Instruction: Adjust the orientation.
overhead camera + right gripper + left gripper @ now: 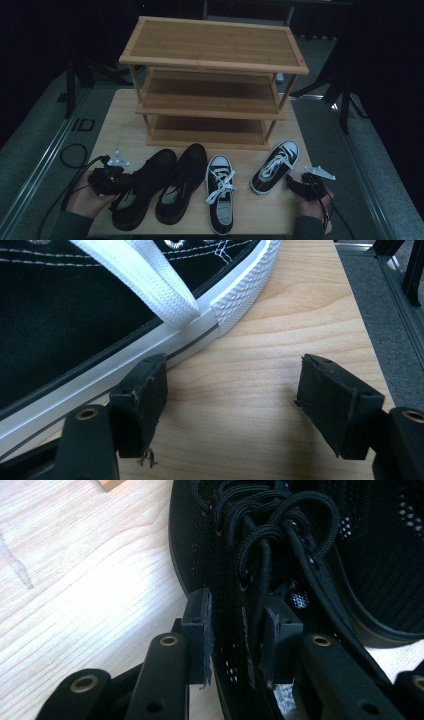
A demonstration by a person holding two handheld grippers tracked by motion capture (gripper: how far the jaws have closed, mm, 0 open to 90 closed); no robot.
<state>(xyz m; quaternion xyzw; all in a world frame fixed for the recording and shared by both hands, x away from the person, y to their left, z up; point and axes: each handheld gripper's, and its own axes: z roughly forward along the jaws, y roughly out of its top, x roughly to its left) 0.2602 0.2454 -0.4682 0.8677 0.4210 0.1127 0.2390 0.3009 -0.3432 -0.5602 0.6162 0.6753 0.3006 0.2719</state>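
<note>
High view: 4 shoes lie in a row on the table in front of a 3-tier wooden rack. The left gripper sits against the left flank of the outer black mesh shoe, which lies with its long axis running from the near edge toward the rack, toe away. The left hand is clearly the nearer one to it; the right gripper rests well apart, just beside the heel of the tilted black-and-white sneaker.

Left gripper view: the left gripper straddles the mesh shoe's side wall, 1 pad outside over the table, the other inside by the laces. The pads look to be against the wall, half-closed on it, though I cannot tell how firmly.

Right gripper view: the right gripper stands wide open over bare wood, its one jaw just beside the sneaker's white rubber sole, holding nothing.
</note>
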